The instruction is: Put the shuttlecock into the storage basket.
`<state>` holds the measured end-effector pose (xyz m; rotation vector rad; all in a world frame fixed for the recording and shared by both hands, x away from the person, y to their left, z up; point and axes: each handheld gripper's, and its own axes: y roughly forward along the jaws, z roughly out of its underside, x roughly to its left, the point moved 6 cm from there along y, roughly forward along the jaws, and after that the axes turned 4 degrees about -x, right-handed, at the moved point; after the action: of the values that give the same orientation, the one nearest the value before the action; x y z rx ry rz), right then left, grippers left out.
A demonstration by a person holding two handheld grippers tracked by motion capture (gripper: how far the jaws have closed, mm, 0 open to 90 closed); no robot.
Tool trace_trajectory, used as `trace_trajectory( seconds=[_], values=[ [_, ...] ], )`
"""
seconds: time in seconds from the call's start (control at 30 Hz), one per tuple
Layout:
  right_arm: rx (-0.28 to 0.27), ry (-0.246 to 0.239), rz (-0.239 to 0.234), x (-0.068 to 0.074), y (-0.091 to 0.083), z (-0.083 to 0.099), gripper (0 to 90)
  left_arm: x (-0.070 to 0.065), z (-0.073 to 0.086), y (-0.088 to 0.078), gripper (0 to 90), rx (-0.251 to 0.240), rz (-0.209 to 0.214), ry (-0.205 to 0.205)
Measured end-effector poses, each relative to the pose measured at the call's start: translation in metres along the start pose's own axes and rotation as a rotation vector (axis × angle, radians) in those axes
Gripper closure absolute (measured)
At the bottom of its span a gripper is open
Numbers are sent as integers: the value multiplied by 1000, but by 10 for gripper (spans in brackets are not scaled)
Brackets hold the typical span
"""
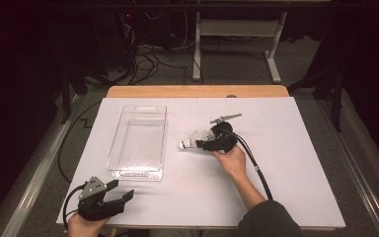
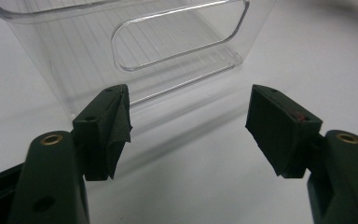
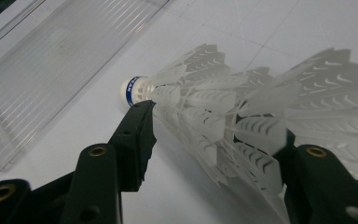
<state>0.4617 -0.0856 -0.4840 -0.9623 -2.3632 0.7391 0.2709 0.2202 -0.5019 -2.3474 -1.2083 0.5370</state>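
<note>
The high view is dim at its edges, with the room beyond nearly black, while the white-covered tabletop (image 1: 286,163) is evenly lit from above. Shadows there are soft and short. Both gripper views are bright but soft, with the near black jaws blurred. The clear ribbed plastic bin (image 2: 135,42) carries pale glare along its rim.

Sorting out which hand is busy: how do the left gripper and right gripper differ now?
The left gripper is open with nothing between its jaws; the right gripper has the shuttlecock between its jaws. The left sits at the table's near edge facing the clear bin; the right is mid-table. Both are black.
</note>
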Motion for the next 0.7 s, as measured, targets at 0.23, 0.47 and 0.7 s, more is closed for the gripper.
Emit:
trace_trajectory(
  seconds=[0.23,0.47,0.7],
  values=[
    [4,-4,-4,4,2,0,593,0,0,0,315,0,1,1],
    [5,-11,-17,6,3,0,685,-1,0,0,314,0,1,2],
    [0,-8,-27,8,3,0,751,-1,0,0,315,1,2,3]
  ],
)
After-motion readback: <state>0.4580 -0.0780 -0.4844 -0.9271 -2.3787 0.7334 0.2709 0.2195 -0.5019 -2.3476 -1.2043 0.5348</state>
